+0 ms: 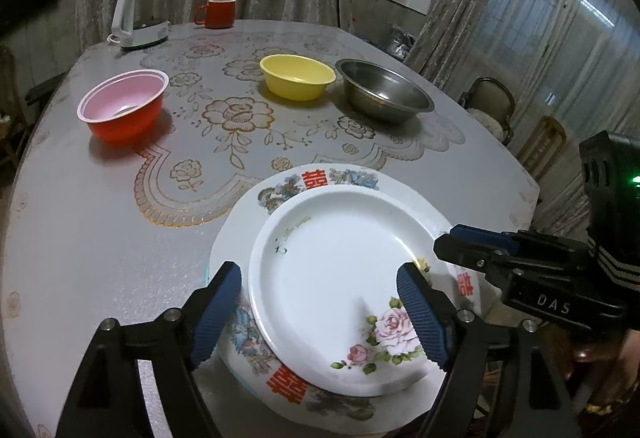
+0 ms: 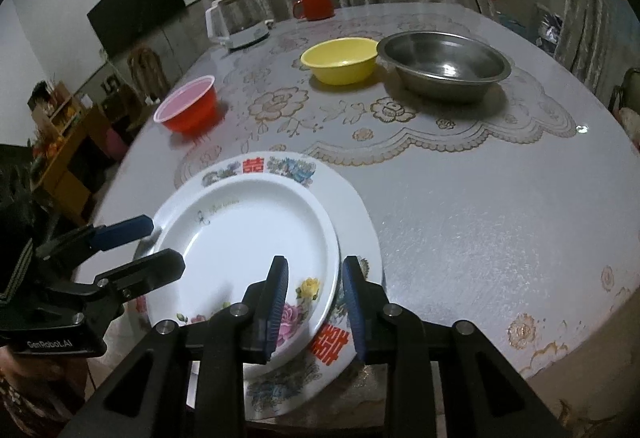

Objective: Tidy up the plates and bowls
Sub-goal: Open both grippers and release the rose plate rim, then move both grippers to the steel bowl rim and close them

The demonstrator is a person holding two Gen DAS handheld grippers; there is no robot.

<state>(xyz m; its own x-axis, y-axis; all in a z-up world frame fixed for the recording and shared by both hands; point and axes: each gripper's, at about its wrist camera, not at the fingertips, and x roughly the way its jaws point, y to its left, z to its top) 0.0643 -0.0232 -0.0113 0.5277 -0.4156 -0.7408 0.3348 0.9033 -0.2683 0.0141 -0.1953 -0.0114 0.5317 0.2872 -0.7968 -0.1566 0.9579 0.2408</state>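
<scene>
Plates, two, stacked at the near edge of the round glass-topped table (image 1: 100, 238) over a lace floral cloth. Upper item: small white round plate with pink rose decal (image 1: 340, 278), resting inside the lower item, a larger white plate with floral border and red double-happiness characters (image 1: 316, 180). Upper plate sat off-centre, toward the left side of the lower one.

Left gripper (image 1: 320, 312) stood wide, blue ribbed pads either side of the small plate, no pad pressing on it. Right gripper (image 2: 314, 304) stood narrow, straddling the small plate's right rim; contact could not be confirmed.

Bowls, three, well apart from the plates, farther back: red plastic bowl with pale pink interior (image 1: 124, 106); yellow plastic bowl (image 1: 298, 76); stainless steel basin (image 1: 384, 90), just beside the yellow one.

Handling, judged: plates appeared glazed, rigid, slippery, likely breakable; best taken at the raised rim, pads above and below. Plastic bowls probably light; basin stiff, smooth.
</scene>
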